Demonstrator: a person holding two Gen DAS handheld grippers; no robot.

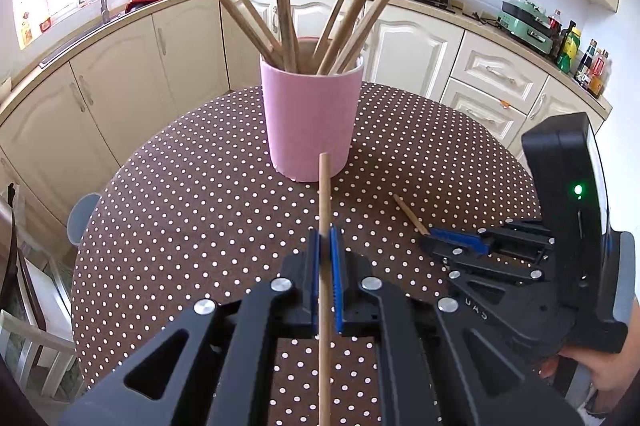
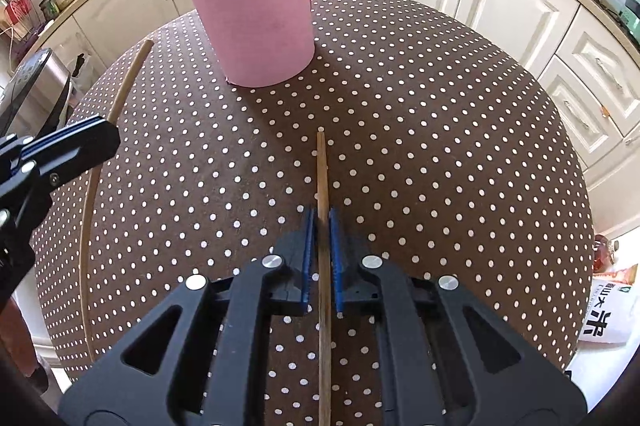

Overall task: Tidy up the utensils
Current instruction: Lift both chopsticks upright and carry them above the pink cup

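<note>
Both grippers carry chopsticks: the left gripper (image 1: pixel 325 238) is clamped on one chopstick (image 1: pixel 324 186), while the right gripper (image 2: pixel 319 222) has another chopstick (image 2: pixel 321 166) between slightly parted pads. Both point toward the pink cup (image 1: pixel 310 114) nearby on the dotted table (image 1: pixel 180 186). Next likely comes lifting each over the rim.

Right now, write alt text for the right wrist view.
The right hand-held gripper straddles a wooden chopstick that lies on the polka-dot tablecloth, its blue pads slightly apart from the stick. Ahead stands a pink cup full of chopsticks. At left, the left hand-held gripper holds another chopstick.
</note>
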